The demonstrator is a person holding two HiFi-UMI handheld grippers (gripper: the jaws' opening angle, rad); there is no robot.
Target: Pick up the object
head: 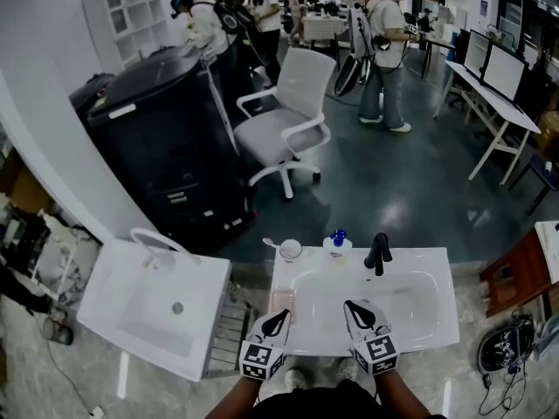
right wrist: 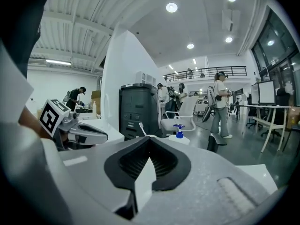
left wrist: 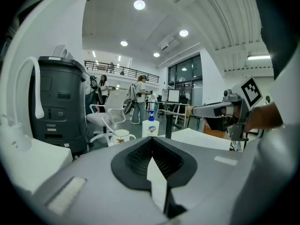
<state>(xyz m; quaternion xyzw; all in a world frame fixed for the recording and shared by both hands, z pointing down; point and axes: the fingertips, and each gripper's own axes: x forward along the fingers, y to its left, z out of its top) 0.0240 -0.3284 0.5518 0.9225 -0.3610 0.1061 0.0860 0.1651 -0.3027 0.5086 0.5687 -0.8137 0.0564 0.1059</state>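
Note:
A white washbasin [head: 437,317] lies just below me. On its back rim stand a white cup [head: 290,250] with a toothbrush, a blue-pump soap bottle [head: 337,243] and a black faucet [head: 377,253]. A pink pad [head: 281,301] lies on the left rim. My left gripper [head: 280,315] hovers shut and empty by the pink pad. My right gripper [head: 353,306] hangs shut and empty over the bowl. The left gripper view shows the cup [left wrist: 121,136] and bottle [left wrist: 151,124] beyond the closed tips [left wrist: 151,142]. The right gripper view shows the bottle [right wrist: 178,131] and faucet [right wrist: 213,142] past its closed tips [right wrist: 149,142].
A second white basin [head: 148,299] stands to the left. Behind it is a tall black machine [head: 166,138], then a white office chair [head: 288,120]. People stand at the far end of the room. Desks with monitors [head: 498,85] line the right side; a wooden cabinet [head: 524,273] is at right.

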